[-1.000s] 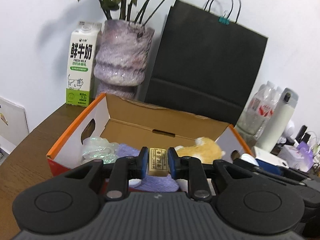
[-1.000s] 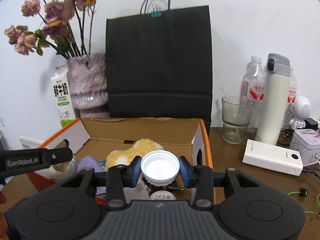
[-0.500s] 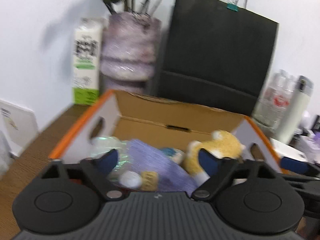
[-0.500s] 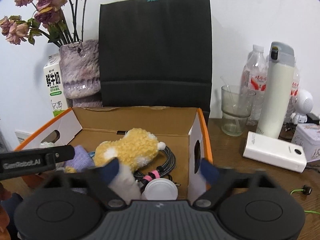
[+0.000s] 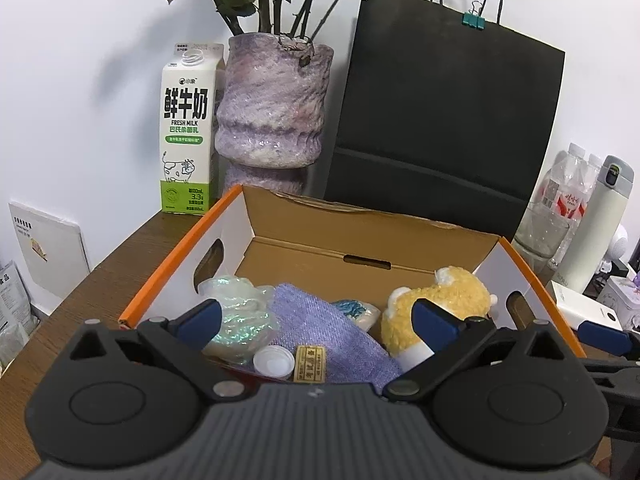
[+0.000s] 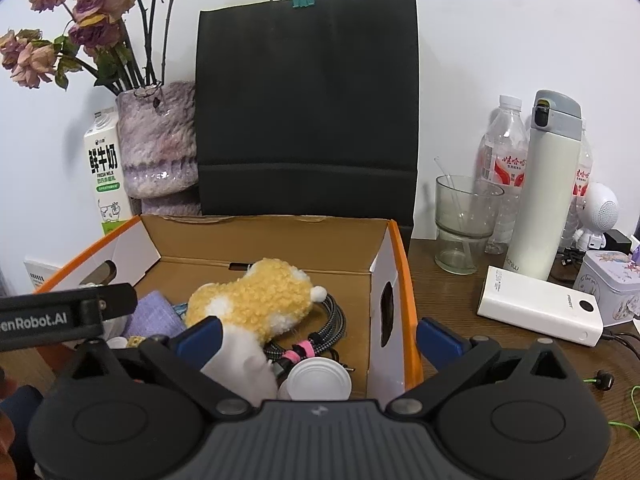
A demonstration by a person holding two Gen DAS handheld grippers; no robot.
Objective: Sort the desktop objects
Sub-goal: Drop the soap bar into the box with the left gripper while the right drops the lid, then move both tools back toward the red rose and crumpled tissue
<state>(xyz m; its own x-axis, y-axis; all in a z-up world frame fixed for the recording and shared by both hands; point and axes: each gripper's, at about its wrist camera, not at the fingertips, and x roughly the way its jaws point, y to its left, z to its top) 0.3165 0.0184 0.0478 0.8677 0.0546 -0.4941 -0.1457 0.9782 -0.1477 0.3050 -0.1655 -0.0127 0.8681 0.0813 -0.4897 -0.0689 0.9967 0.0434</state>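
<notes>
While both grippers hover over the near edge of the orange-rimmed cardboard box (image 5: 180, 256), their jaws are opening wide with nothing between them. The left gripper (image 5: 316, 320) stands above a small gold block (image 5: 309, 363) and a white cap (image 5: 273, 361) lying on purple cloth (image 5: 320, 320) by the box's near wall. The right gripper (image 6: 318, 334) stands above a white lid (image 6: 319, 379) beside a braided cable (image 6: 334, 320) and yellow plush toy (image 6: 256, 300). Lifting straight up before leaving would likely avoid snagging the plush. Only the right view shows the cable and a white power bank (image 6: 536, 304) outside the box's right wall.
</notes>
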